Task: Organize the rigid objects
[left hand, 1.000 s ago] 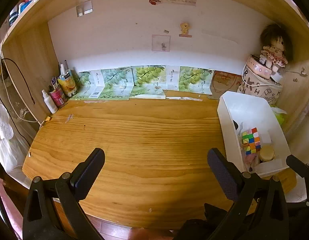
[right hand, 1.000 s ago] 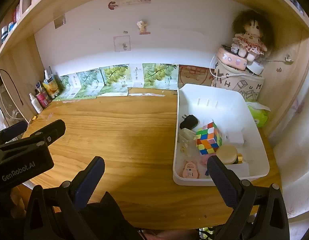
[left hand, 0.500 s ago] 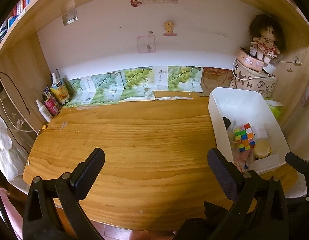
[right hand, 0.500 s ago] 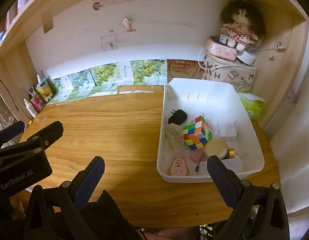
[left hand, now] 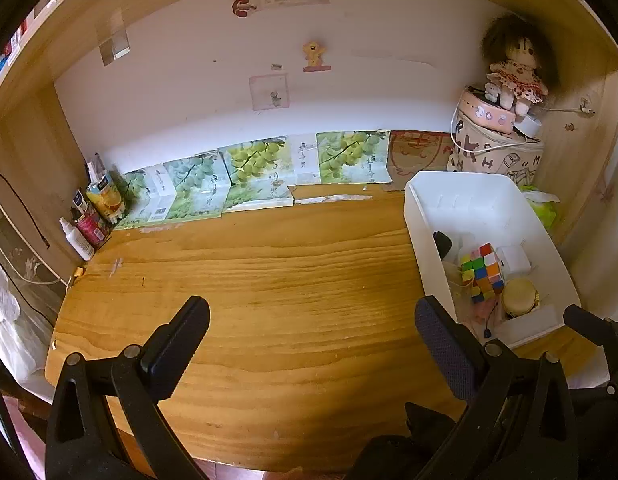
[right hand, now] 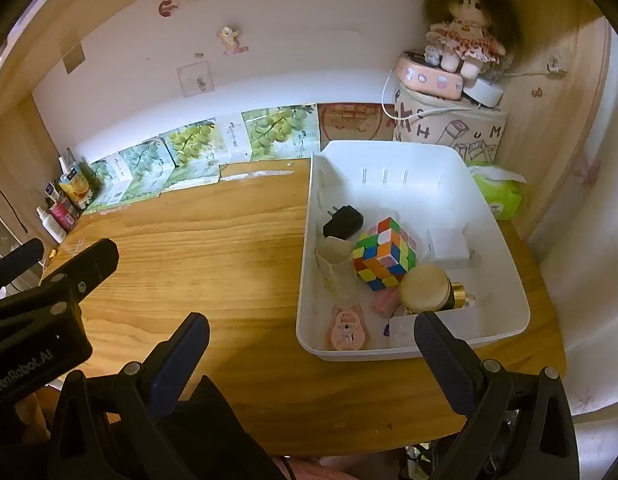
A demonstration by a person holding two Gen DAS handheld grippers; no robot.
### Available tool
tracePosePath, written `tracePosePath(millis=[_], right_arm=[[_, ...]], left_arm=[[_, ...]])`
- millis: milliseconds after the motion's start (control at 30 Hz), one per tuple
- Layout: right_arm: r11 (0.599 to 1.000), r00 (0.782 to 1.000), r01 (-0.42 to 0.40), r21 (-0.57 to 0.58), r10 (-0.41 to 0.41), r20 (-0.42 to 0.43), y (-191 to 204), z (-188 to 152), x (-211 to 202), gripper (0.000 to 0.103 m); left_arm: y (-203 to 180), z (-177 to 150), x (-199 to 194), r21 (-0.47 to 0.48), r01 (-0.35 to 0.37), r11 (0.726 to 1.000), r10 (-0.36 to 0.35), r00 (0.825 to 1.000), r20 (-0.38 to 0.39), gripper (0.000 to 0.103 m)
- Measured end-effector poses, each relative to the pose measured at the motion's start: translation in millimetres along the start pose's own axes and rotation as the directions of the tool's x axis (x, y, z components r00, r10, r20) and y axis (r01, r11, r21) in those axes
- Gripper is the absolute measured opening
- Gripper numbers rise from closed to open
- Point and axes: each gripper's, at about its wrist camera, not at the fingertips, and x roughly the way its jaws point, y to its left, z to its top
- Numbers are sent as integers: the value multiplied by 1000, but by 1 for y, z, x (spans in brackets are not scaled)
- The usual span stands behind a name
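"GenRobot.AI" marks the left gripper; it and the right gripper gape wide, empty.

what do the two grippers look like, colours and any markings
Both are black plastic. The right gripper has two flat fingers faced with dark blue textured pads, on triangular cut-out links with silver rivets. The left gripper matches it; its body bears white GenRobot.AI lettering.

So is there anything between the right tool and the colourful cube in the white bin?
Yes. The right tool is open over the desk edge, and the white bin's near wall stands between it and the cube. A round gold-capped jar sits against the cube's near right side, so coming in from above looks clearer.
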Motion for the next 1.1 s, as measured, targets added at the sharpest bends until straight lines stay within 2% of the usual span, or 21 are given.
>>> tracePosePath(millis=[667, 1100], right_arm=[[1000, 999, -6, -9, 6, -35, 3, -2, 6, 103], [999, 999, 30, -9, -31, -24, 5, -10, -3, 103]], left_arm=[[0, -2, 1, -4, -9, 1000, 9, 1000, -7, 102], [5, -12, -9, -15, -21, 1000, 21, 1000, 3, 102]])
